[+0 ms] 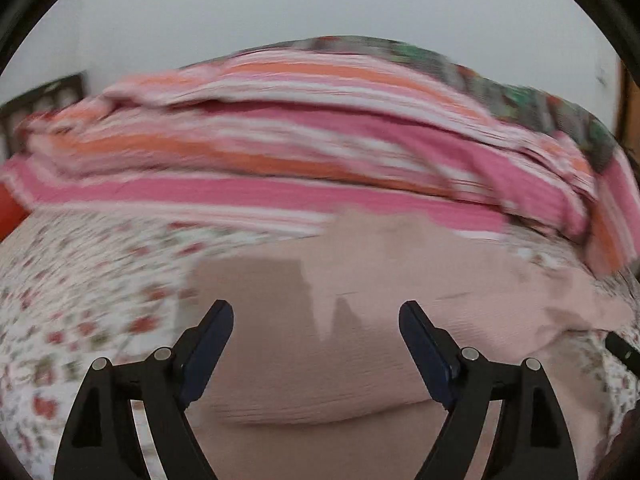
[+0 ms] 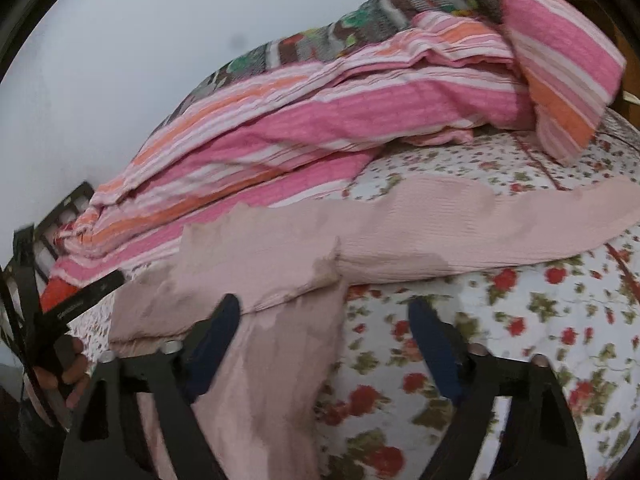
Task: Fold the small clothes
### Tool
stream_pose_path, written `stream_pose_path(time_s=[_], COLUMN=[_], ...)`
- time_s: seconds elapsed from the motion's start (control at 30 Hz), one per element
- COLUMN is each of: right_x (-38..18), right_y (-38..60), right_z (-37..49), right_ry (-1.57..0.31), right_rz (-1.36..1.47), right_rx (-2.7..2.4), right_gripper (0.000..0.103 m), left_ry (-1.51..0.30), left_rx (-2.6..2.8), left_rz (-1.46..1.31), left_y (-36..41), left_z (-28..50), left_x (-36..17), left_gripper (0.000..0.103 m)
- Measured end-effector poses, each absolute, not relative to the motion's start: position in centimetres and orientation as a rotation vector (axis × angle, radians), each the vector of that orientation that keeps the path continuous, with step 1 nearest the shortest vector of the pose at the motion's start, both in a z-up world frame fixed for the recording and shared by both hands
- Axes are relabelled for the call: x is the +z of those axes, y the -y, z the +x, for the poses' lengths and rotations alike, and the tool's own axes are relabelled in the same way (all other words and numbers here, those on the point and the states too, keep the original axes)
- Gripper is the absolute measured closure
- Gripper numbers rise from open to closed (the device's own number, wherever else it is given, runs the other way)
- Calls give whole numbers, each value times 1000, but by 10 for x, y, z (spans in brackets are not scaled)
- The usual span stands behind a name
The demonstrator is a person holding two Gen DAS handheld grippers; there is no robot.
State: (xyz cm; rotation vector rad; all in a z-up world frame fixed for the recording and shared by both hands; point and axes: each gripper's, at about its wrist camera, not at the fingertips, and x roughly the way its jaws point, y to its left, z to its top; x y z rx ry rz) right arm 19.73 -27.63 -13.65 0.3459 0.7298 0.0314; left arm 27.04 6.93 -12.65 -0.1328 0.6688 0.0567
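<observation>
A pale pink ribbed garment (image 1: 360,272) lies flat on the floral bedsheet (image 1: 80,300), a long sleeve or leg of it stretching to the right (image 2: 480,220). My left gripper (image 1: 317,308) hovers open over the garment's middle, with nothing between its fingers. My right gripper (image 2: 324,303) is open at the garment's near right edge: one finger is over the pink cloth (image 2: 280,248), the other over the bedsheet (image 2: 520,340). Its pads do not press on the cloth. The left wrist view is blurred. A hand (image 2: 68,364) holding the left tool shows at the far left of the right wrist view.
A crumpled pink, orange and white striped blanket (image 2: 320,120) is heaped along the back of the bed, with a multicoloured patterned cloth (image 2: 360,28) behind it. A white wall stands beyond. A dark slatted frame (image 1: 40,100) sits at the far left.
</observation>
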Motion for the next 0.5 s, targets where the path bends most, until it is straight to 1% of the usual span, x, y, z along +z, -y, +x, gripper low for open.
stream_pose_path(time_s=[0.03, 0.1, 0.17, 0.2, 0.27, 0.33, 0.4, 0.47, 0.5], right_x=[-135, -132, -129, -128, -127, -133, -144, -156, -164], right_y=[272, 265, 260, 258, 254, 251, 252, 252, 252], right_z=[200, 208, 221, 229, 249, 268, 280, 287, 292], right_ry=[-739, -745, -756, -772, -805, -842, -869, -900, -926], right_rz=[333, 309, 286, 272, 238, 208, 212, 222, 224], right_rx=[35, 38, 33, 30, 31, 6, 7, 14, 8], right_gripper=[38, 41, 41, 41, 41, 41, 41, 41, 42], left_ry=[-679, -705, -724, -735, -755, -787, -814, -824, -827], left_rx=[69, 77, 75, 64, 10, -10, -37, -59, -74], left_rz=[-166, -256, -346, -377, -432, -447, -437, -412, -403], left_y=[-89, -129, -154, -161, -168, -169, -162, -153, -151], left_z=[268, 266, 270, 273, 285, 298, 308, 312, 315], left_x=[-131, -143, -154, -158, -166, -174, -181, -184, -185], left_gripper=[21, 21, 26, 31, 34, 45, 49, 58, 71])
